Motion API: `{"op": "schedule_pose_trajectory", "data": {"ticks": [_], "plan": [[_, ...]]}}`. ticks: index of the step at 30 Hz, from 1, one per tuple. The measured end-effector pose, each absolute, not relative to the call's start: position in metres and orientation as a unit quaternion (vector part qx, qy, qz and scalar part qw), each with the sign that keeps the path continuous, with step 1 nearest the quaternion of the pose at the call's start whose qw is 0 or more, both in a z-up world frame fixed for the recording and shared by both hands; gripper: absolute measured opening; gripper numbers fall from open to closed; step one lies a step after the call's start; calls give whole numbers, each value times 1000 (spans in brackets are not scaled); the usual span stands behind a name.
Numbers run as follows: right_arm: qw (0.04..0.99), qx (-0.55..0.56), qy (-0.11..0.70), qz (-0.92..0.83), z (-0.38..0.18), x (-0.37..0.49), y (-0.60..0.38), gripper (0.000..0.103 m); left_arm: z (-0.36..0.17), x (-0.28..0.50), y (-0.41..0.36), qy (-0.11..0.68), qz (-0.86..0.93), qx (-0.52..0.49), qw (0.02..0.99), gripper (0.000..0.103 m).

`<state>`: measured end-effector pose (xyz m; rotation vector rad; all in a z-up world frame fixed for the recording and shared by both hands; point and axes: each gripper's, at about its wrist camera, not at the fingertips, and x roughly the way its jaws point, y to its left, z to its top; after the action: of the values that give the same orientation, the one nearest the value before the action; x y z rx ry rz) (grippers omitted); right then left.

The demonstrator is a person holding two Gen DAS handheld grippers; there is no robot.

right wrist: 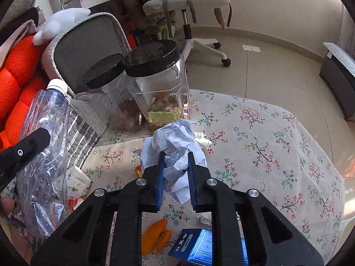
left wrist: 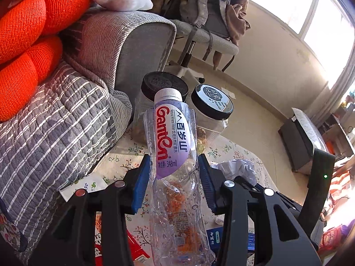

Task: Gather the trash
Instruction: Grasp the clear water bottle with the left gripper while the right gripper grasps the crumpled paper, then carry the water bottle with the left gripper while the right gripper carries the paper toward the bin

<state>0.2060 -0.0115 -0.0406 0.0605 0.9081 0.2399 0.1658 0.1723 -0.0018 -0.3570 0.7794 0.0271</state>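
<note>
With the left gripper [left wrist: 173, 177] clamped on an empty water bottle [left wrist: 172, 146] held clear of the flowered table [right wrist: 277, 133], the right gripper [right wrist: 176, 177] pinches crumpled paper [right wrist: 175, 141] near the two jars [right wrist: 155, 84], keeping both trash pieces secured for carrying off.

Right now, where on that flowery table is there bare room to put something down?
Free: the floral tablecloth right of the crumpled pale-blue paper, out to its edge. Crowded: the two black-lidded clear jars behind, orange peel and dark-blue packet in front.
</note>
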Motion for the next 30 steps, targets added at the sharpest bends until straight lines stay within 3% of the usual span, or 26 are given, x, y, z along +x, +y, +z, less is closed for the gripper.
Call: {"op": "schedule_pose_trajectory", "data": {"ticks": [14, 30], "plan": [[944, -14, 328, 38, 3, 153, -58, 17, 10, 151, 129, 333, 7, -115, 936, 44], [959, 12, 281, -45, 28, 90, -148, 17, 42, 104, 33, 270, -25, -20, 962, 44]]}}
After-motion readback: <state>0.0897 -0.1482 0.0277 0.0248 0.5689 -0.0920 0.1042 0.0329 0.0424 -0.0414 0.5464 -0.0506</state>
